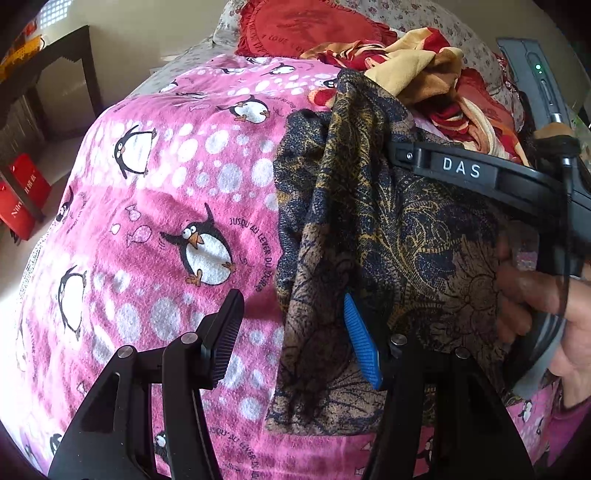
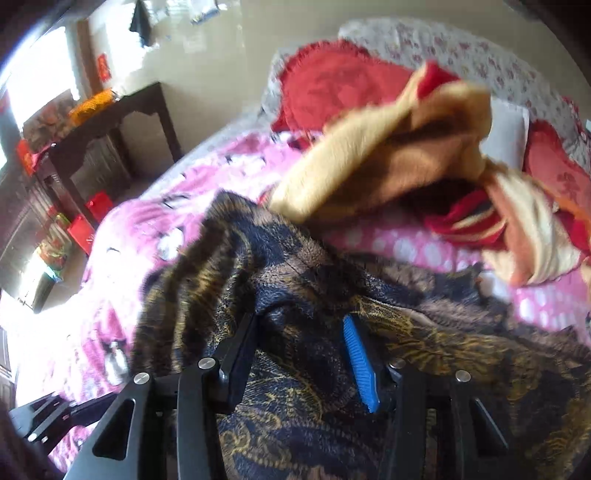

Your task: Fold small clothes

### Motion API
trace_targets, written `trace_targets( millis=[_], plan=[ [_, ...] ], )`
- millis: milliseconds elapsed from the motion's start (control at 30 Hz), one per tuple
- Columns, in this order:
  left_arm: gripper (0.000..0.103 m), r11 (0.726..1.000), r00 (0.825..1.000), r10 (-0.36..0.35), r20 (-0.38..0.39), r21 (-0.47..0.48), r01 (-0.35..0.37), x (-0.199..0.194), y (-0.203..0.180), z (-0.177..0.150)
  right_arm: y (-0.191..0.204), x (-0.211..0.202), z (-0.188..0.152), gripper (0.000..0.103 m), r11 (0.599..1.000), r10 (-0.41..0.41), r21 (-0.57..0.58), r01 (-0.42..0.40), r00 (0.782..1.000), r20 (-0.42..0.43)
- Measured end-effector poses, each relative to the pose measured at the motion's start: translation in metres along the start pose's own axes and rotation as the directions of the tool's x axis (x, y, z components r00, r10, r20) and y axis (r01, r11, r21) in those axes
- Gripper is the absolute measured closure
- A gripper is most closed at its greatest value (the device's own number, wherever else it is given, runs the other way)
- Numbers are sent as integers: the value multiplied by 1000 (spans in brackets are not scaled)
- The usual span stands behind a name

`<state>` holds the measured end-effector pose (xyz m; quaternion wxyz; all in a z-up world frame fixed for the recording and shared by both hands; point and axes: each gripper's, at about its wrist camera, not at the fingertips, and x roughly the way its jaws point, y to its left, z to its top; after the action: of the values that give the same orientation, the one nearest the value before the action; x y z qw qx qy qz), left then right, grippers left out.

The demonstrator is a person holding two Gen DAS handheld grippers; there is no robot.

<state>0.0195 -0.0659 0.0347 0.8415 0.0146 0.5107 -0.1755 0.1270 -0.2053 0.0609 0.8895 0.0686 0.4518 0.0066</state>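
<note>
A dark blue and gold patterned garment (image 1: 388, 221) lies bunched on the pink penguin blanket (image 1: 147, 203). My left gripper (image 1: 295, 332) is open just above the blanket, with the cloth's edge draped against its blue right finger (image 1: 364, 347). The right gripper's black body marked DAS (image 1: 461, 170) reaches in from the right over the cloth. In the right wrist view my right gripper (image 2: 303, 354) is open, both fingers pressed down into the patterned garment (image 2: 295, 295); the view is blurred.
A tan and red cloth (image 1: 413, 70) is heaped behind the garment, also in the right wrist view (image 2: 399, 147). A red frilled cushion (image 1: 306, 26) lies at the bed's head. A dark side table (image 2: 110, 122) and red boxes (image 1: 22, 195) stand left of the bed.
</note>
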Motion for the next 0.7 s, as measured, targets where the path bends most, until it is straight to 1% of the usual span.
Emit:
trace_targets(
  millis=[33, 100, 200, 267, 300, 333, 433, 533, 667, 700],
  plan=[
    [47, 1000, 1000, 1, 1, 0, -1, -2, 1, -1, -2, 0, -3, 49, 1000, 10, 28, -10, 1000, 19],
    [47, 1000, 1000, 6, 7, 1, -6, -5, 3, -3, -5, -1, -2, 49, 997, 27, 67, -27, 1000, 15],
    [47, 1000, 1000, 1, 13, -11, -1, -8, 10, -6, -3, -14, 4, 49, 997, 32, 68, -32, 999, -1],
    [47, 1000, 1000, -15, 8, -28, 15, -7, 15, -10, 2, -24, 6, 46, 996, 64, 68, -63, 998, -1],
    [47, 999, 1000, -23, 6, -36, 23, -7, 18, -13, 6, -30, 8, 40, 994, 86, 71, -86, 996, 6],
    [47, 999, 1000, -31, 4, -45, 31, -7, 21, -16, 11, -34, 10, 32, 992, 100, 70, -101, 995, 12],
    [47, 996, 998, -59, 11, -65, 60, -8, 27, -23, 33, -32, 16, 30, 992, 117, 38, -117, 993, -8],
    [47, 991, 995, -99, 23, -86, 100, -11, 32, -27, 55, -16, 18, 30, 996, 90, -13, -91, 995, -48],
    [47, 982, 989, -147, 35, -111, 150, -11, 39, -28, 75, 7, 18, 30, 998, 17, -58, -22, 996, -92],
    [47, 980, 987, -156, 39, -115, 160, -11, 40, -28, 79, 12, 20, 28, 998, 0, -65, -6, 996, -94]
  ],
)
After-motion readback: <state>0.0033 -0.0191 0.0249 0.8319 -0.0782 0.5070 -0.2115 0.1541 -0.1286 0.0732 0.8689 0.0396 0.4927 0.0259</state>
